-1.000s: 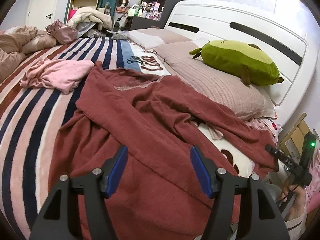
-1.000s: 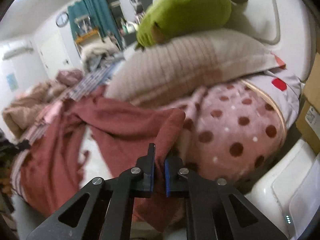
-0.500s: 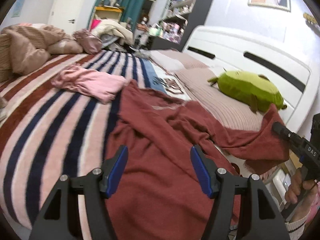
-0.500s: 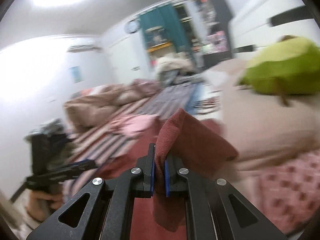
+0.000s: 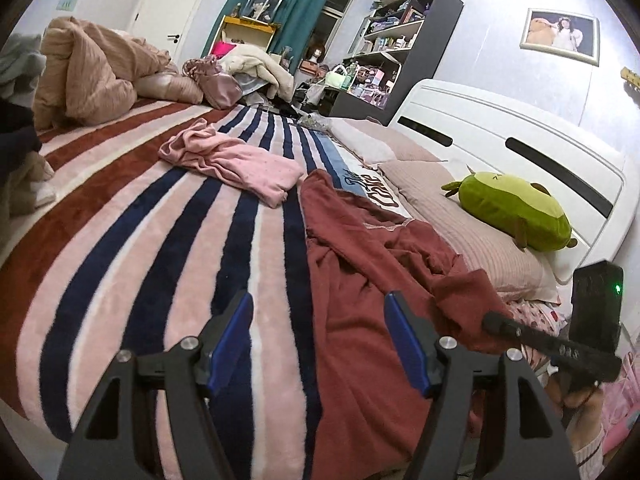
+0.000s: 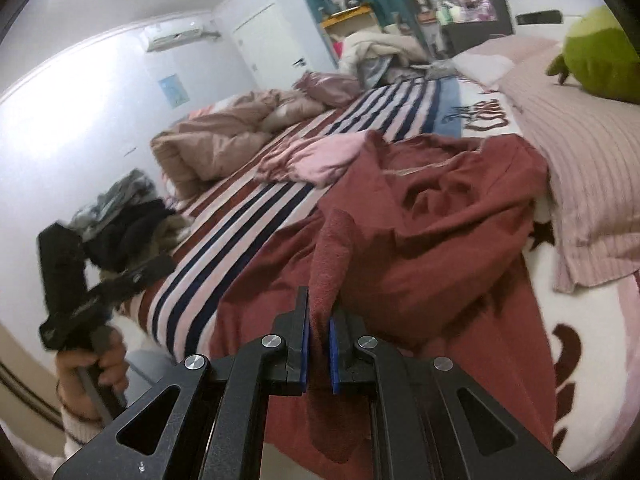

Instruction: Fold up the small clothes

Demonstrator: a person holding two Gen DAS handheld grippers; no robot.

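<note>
The right claw (image 6: 319, 336) is clamped on a fold of the dark red garment (image 6: 432, 240), its blue pads (image 6: 305, 346) pressed against a pinched ridge of cloth that rises up between them. The rest of that garment sprawls rumpled over the near side of the bed, draped across the striped blanket (image 5: 160, 248) and reaching up to the edge of the ribbed pink pillow (image 6: 592, 184).

Over on the other side, the left claw (image 5: 318, 336) hangs above the bed with its fingers spread wide apart, nothing between them. Below it runs the line where the red garment (image 5: 360, 280) meets the pink and navy stripes. From this view the right claw (image 5: 496, 322) shows at the far right, its tip buried in a lifted corner of the red cloth.

A pink garment (image 5: 236, 164) lies crumpled farther up the blanket, just beyond the red one and apart from both claws. A green avocado plush (image 5: 516, 212) rests on the pillow against the white headboard (image 5: 500, 140). At the foot of the bed a tan quilt (image 5: 88, 72) sits heaped up, and a dark bookshelf (image 5: 400, 48) stands near the teal curtain (image 5: 296, 4).
</note>
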